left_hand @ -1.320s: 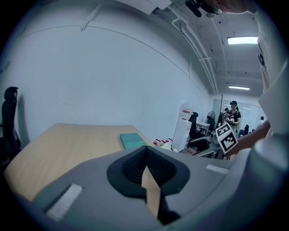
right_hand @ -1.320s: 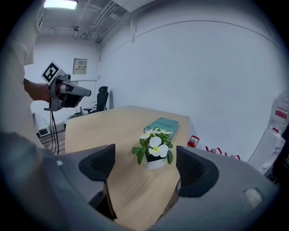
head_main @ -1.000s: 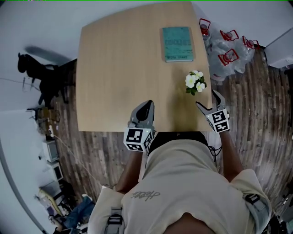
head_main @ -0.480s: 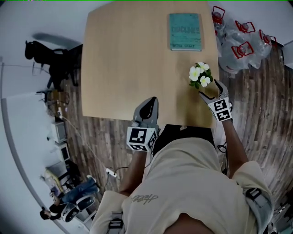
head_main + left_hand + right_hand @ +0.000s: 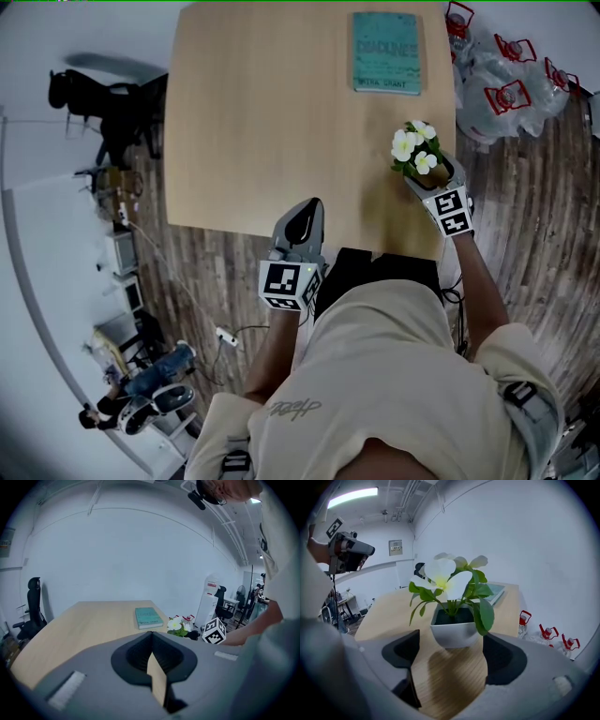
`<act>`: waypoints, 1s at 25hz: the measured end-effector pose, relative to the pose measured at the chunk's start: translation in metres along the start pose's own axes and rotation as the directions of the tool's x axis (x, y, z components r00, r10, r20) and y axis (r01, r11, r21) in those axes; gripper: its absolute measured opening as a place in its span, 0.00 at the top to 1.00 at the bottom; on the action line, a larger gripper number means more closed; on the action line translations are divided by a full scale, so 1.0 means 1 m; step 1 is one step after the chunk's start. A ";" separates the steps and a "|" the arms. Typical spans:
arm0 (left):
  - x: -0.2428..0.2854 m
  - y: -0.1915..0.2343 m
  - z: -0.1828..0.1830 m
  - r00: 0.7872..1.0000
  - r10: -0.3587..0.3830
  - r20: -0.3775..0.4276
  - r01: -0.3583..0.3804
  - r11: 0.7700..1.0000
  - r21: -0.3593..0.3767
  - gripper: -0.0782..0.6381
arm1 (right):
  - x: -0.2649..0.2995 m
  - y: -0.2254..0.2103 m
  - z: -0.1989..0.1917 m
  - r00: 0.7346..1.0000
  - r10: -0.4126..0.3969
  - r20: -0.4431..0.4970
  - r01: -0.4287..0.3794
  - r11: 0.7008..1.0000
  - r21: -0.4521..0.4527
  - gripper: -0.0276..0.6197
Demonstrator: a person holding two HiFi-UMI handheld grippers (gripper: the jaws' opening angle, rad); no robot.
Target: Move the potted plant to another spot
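The potted plant (image 5: 415,148) has white flowers and green leaves in a small white square pot (image 5: 452,627). It stands near the right edge of the light wooden table (image 5: 253,122). My right gripper (image 5: 434,172) is open, and the pot sits in the mouth of its jaws (image 5: 452,644), with a gap on each side. My left gripper (image 5: 302,217) hovers over the table's near edge, shut and empty (image 5: 152,651). From the left gripper view the plant (image 5: 177,625) shows to the right, beside the right gripper's marker cube (image 5: 214,631).
A teal book (image 5: 386,52) lies at the far side of the table beyond the plant. Several clear bottles with red handles (image 5: 506,84) stand on the wooden floor to the right of the table. A black office chair (image 5: 94,103) stands at the left.
My right gripper has moved forward to the plant, so its open jaws now flank the pot. The left gripper has stayed where it was.
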State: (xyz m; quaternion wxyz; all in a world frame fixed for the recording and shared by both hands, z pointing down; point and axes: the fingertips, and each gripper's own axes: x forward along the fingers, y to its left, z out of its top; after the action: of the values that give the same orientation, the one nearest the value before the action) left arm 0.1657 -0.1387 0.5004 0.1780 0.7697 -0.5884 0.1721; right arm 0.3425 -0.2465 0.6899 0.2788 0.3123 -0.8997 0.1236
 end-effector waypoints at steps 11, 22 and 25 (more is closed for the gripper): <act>0.004 0.013 -0.001 0.999 0.044 -0.023 -0.044 0.999 0.002 0.87 | 0.022 -0.003 0.014 1.000 0.014 0.026 -0.013 1.000 -0.017 0.31; 0.004 0.027 -0.006 0.995 0.090 -0.031 -0.092 0.994 -0.063 0.87 | 0.040 -0.007 0.023 0.999 0.050 0.014 -0.049 0.997 -0.061 0.31; 0.005 0.029 -0.004 0.995 0.095 -0.030 -0.097 0.993 -0.066 0.87 | 0.042 -0.007 0.025 0.999 0.047 0.014 -0.045 0.996 -0.079 0.41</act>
State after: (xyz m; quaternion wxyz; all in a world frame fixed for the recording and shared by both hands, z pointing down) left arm 0.1382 -0.1478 0.5084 0.2031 0.7316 -0.6279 0.1708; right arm 0.3089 -0.2821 0.6943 0.2807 0.2812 -0.9131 0.0919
